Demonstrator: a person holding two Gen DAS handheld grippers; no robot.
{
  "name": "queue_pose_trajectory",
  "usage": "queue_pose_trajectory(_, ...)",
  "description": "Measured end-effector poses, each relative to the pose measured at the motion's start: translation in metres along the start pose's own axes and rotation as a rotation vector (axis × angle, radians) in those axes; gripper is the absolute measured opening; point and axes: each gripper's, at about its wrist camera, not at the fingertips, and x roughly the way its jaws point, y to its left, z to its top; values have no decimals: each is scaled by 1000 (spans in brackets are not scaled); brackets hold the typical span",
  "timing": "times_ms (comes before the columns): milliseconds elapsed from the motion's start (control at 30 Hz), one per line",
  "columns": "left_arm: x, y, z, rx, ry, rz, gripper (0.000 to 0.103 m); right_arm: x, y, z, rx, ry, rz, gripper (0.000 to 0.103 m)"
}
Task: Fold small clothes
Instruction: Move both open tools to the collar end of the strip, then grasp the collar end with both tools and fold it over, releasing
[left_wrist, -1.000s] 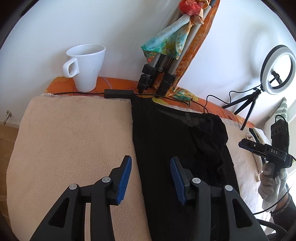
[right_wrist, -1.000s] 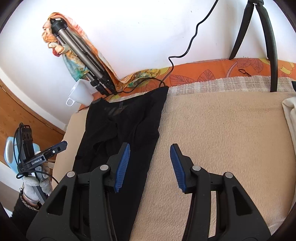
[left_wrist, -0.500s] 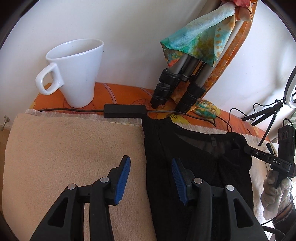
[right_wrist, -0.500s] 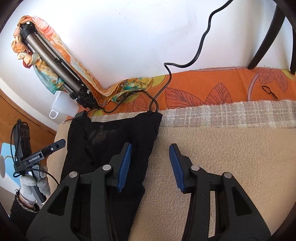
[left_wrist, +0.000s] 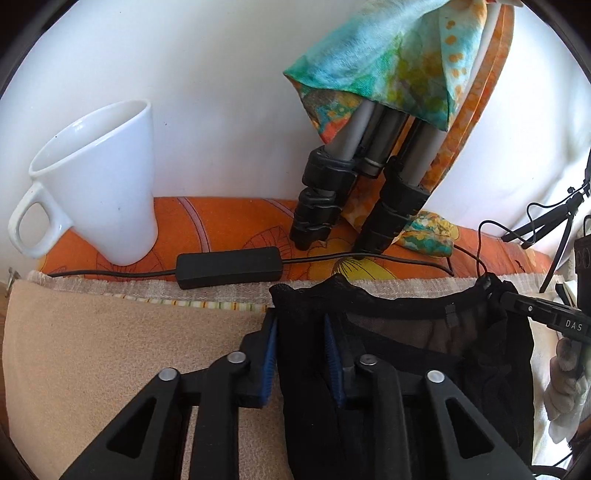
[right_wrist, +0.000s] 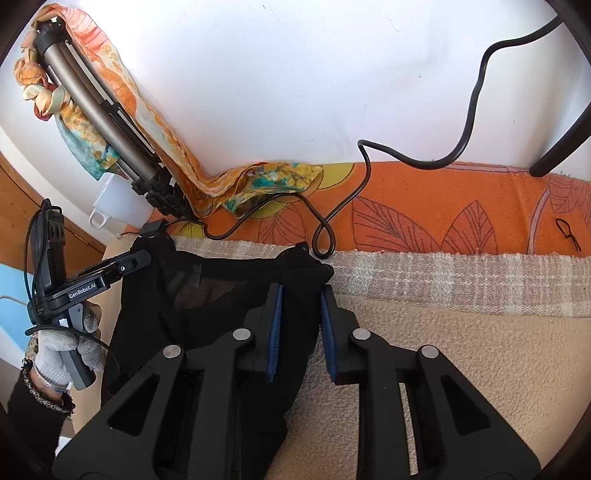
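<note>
Now both tools have been brought forward to the far edge of the black garment (left_wrist: 406, 354) and narrowed on it, where half a second ago they were held wide apart and short of that edge. The left tool (left_wrist: 301, 354) is seen with its blue pads (left_wrist: 271, 354) drawn in on the garment's left top corner, cloth filling the gap between them; the right tool (right_wrist: 301, 328) is likewise closed in on the right top corner, its left pad lying over the cloth and its right pad at the cloth's rim. A firm clamp is judged likely on both sides, though a little space is left on the right. The garment is laid flat on the beige blanket (left_wrist: 110, 350) of the bench, its waistband close to the striped towel edge (right_wrist: 443, 280) and the black cable box (left_wrist: 229, 267). Beyond these a white mug (left_wrist: 99, 184) and a scarf-draped tripod (left_wrist: 351, 184) are stood against the wall. With both far corners taken, a fold towards the near side is judged to be next
</note>
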Motion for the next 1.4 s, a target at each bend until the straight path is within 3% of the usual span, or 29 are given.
queue_pose_trajectory(33,-1,0,0,-6,-4,-6,3,0,0,0,5,-2,5,13)
queue_pose_trajectory(67,-2,1,1,-18,-8,-18,1,-2,0,1,11,-8,10,11)
queue_pose_trajectory(233,-23,-1,2,-55,-50,-77,1,-21,6,3,13,-55,35,9)
queue_pose_trajectory(733,-110,-34,-24,-13,-124,-151,0,-107,54,-21,-21,-137,88,8)
queue_pose_trajectory(1100,-186,-47,-85,31,-149,-141,0,-165,104,-80,-75,-155,82,8)
queue_pose_trajectory(1400,-209,-52,-166,60,-78,-129,1,-182,122,-160,-91,-128,59,8)
